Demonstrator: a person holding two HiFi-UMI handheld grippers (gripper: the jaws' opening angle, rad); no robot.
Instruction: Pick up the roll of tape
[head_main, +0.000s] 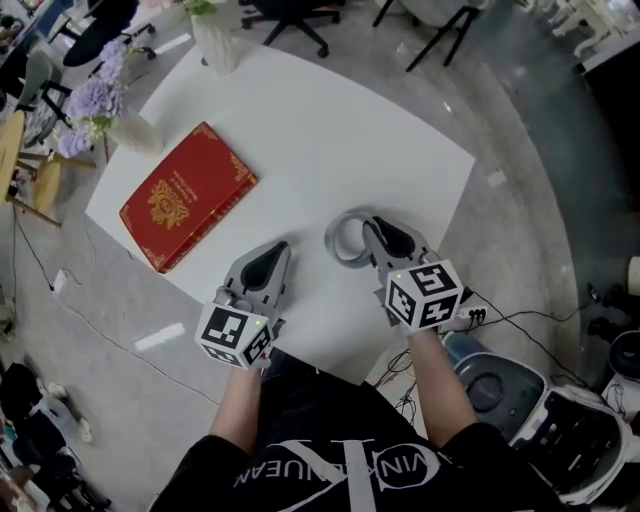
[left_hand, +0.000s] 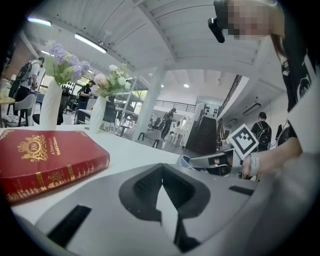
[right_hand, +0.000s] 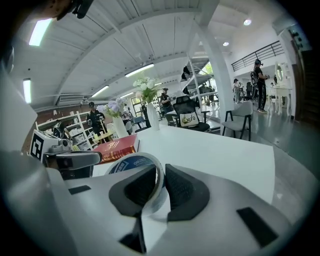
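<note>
Tape caught by its thin side

The pale, round roll of tape (right_hand: 137, 167) with the blue inside sits low at the near part of the white table (head_main: 330, 130). The right gripper (head_main: 372, 226) pinches one thin wall of it. The left gripper (head_main: 281, 248) is closed on nothing, near the red book (head_main: 187, 195). The small, off-centre grip could let the roll slip, swing or drop.

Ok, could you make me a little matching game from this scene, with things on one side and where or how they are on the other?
Things:
1. roll of tape
2. red book
3. left gripper
4. purple flowers

States:
A. lying flat on the white table
B. jaws together, nothing between them
C. standing in a white vase by the table's corner
D. pinched by the right gripper

Pairs: 1-D, 2-A, 3-B, 4-C.
</note>
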